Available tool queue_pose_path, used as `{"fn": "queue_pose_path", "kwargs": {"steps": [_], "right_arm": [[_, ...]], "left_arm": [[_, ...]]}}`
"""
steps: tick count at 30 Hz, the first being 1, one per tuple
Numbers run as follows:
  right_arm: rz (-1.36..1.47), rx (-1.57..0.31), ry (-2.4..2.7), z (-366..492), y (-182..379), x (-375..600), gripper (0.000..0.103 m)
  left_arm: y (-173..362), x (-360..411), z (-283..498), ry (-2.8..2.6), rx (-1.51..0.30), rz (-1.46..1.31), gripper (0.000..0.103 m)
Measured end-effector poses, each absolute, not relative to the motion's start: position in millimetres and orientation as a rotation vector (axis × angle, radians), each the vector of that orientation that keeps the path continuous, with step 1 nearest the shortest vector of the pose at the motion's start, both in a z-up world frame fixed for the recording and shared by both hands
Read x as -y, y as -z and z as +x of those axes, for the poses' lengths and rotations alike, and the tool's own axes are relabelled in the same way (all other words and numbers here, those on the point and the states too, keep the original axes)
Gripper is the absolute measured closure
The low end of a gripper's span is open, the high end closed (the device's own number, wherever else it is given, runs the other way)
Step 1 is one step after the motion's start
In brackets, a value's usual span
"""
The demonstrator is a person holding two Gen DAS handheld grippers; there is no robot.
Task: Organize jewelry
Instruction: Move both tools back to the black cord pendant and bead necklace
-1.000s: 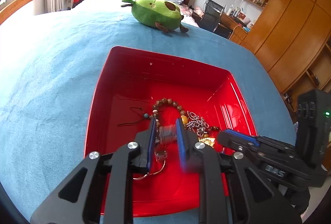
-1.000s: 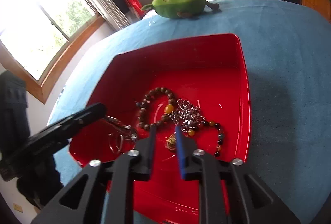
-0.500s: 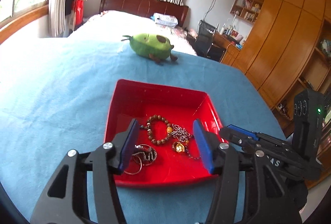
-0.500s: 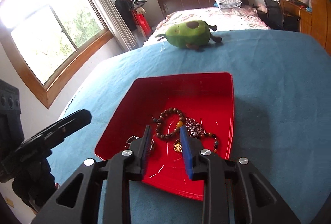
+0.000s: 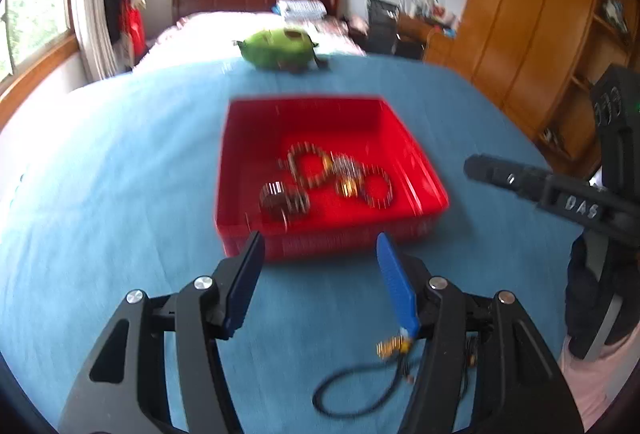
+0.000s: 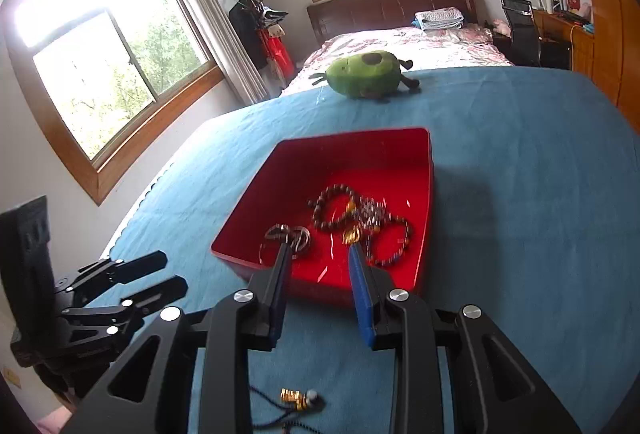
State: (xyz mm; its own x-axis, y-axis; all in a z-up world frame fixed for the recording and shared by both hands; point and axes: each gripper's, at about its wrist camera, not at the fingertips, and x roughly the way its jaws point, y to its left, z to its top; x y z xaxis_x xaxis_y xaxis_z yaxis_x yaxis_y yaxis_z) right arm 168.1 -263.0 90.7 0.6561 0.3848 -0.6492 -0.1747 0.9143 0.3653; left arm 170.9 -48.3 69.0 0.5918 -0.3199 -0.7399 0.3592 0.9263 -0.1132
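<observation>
Red plastic is the anchor of all this: the red tray (image 6: 424,169) sits on the blue bedspread (image 6: 520,153), with the green avocado plush (image 6: 364,75) well beyond its far edge. Inside the tray lie a brown bead bracelet (image 6: 334,207), a tangled silver chain (image 6: 370,213) touching it, a darker bead strand (image 6: 394,242) toward the near right corner, and a cluster of metal rings (image 6: 290,238) by the near left wall.

Outside the tray, on the cloth just short of its near wall, lies one piece not yet put away: a dark cord necklace with a gold bead (image 5: 394,348), its loop trailing under the right-hand finger of the left gripper (image 5: 320,274).

Both grippers hang short of the tray's near wall and neither has anything in its grasp. The left gripper's jaws stand wide apart, with bare cloth between them. The right gripper (image 6: 318,274) has its jaws set narrower, a clear gap showing and nothing between the pads.

To my eye the cord piece comes next. Grabbing the gold bead looks surer than the thin cord, which could slip from the pads. I would come down from above, close on the bead, lift until the loop clears the tray's wall, and release it over the bare left floor, away from the chain, so nothing tangles.
</observation>
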Motion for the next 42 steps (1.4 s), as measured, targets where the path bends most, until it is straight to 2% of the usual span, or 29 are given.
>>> {"fn": "queue_pose_path", "kwargs": {"steps": [13, 17, 42], "right_arm": [[0.35, -0.929, -0.314, 103.9, -25.3, 278.9, 0.073], [0.356, -0.96, -0.284, 92.6, -15.1, 286.1, 0.067], [0.396, -0.994, -0.273, 76.5, 7.1, 299.0, 0.067]], "left_arm": [[15.6, 92.3, 139.1, 0.475, -1.04, 0.156, 0.046], [27.7, 101.6, 137.4, 0.463, -1.065, 0.169, 0.046], [55.0, 133.0, 139.7, 0.483, -1.124, 0.238, 0.048]]}}
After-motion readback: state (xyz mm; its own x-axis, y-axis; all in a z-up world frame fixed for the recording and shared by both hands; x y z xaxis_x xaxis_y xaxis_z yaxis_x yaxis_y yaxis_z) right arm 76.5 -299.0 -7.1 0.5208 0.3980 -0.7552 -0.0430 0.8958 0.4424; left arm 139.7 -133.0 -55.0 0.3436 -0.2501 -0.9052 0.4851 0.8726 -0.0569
